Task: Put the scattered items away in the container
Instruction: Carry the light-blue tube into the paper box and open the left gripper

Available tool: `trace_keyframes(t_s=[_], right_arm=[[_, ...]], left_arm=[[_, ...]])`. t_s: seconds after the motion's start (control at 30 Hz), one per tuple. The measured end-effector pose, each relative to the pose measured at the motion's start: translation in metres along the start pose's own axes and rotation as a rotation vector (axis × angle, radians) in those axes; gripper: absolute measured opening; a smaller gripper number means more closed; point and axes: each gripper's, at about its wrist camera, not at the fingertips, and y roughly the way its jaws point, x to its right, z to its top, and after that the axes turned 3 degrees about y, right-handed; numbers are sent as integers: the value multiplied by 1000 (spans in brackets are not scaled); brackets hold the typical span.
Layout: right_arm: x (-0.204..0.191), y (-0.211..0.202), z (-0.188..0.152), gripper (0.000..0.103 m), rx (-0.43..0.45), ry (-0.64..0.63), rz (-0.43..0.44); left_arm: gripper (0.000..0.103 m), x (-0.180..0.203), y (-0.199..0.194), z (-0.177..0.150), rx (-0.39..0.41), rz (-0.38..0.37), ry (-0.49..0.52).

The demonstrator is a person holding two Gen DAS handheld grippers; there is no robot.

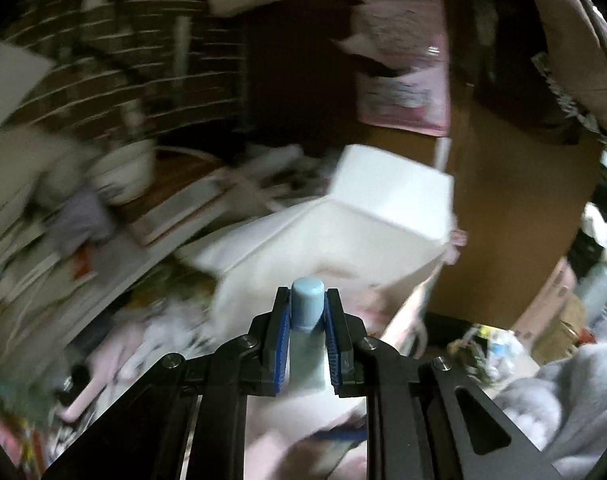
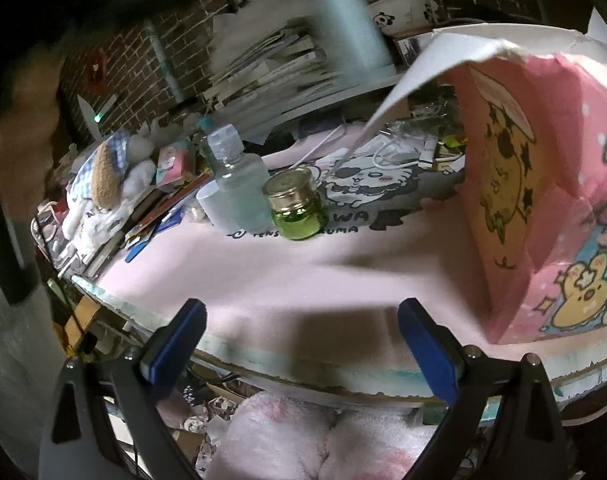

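so the table's got a pink cartoon-print mat (image 2: 303, 276) over it. Standing on it: a clear bottle (image 2: 235, 184) at about 11 o'clock, a green jar (image 2: 297, 210) touching its right side, and a pink bag (image 2: 543, 200) at 3 o'clock.

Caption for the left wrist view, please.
Left gripper jaws shut on a pale blue capped bottle, blurred white box ahead.

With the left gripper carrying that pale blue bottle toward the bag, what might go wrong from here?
1. The left gripper pinches the blue-capped bottle only near its top, so it might swing or slip loose.
2. The pink paper bag has a torn, flopped-over rim, which could block the drop.
3. The clear bottle and green jar stand side by side; grabbing one may topple the other.
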Motion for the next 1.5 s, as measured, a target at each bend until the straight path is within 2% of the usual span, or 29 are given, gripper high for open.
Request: trace_keyframes(t_s=[0.2,0.33,0.57,0.63,0.67,0.7,0.73,0.83,0.9,1.0,1.17,1.33,1.43,1.5], right_arm=[[6,-2,0,96,-1,17,5],[6,-2,0,96,0,19,5],[11,-1,-1,96,-5,35,8],[12,-1,-1,96,-8,37,8],[13,0,-2,96,-9,38,8],[13,0,-2,96,-9,39,8],[13,0,-2,96,-8,40,9],[13,0,-2,96,-9,39,9],[13,0,-2,96,-9,40,9],[13,0,-1,96,-8,40,7],[13,-1,-2,96,-5,40,3],[11,0,0,96,-5,23,-3],[8,1,3,96,-1,9,-11],[5,3,5,96,-3,3,-10]], left_arm=[[11,15,37,38,-73,-98,32],[11,16,72,43,-180,-101,32],[11,11,111,29,-292,-66,12],[20,9,115,26,-310,-42,4],[38,8,115,24,-314,-32,1],[54,7,115,24,-312,-23,-1],[58,7,113,24,-308,-18,-1],[64,8,109,23,-300,-23,5],[73,8,107,23,-299,-26,6],[81,8,103,23,-286,-25,4],[89,7,74,30,-204,-20,5],[95,-8,24,25,-103,77,-14],[100,-26,-8,6,-46,167,-67],[102,-38,-21,-11,-35,227,-101]])
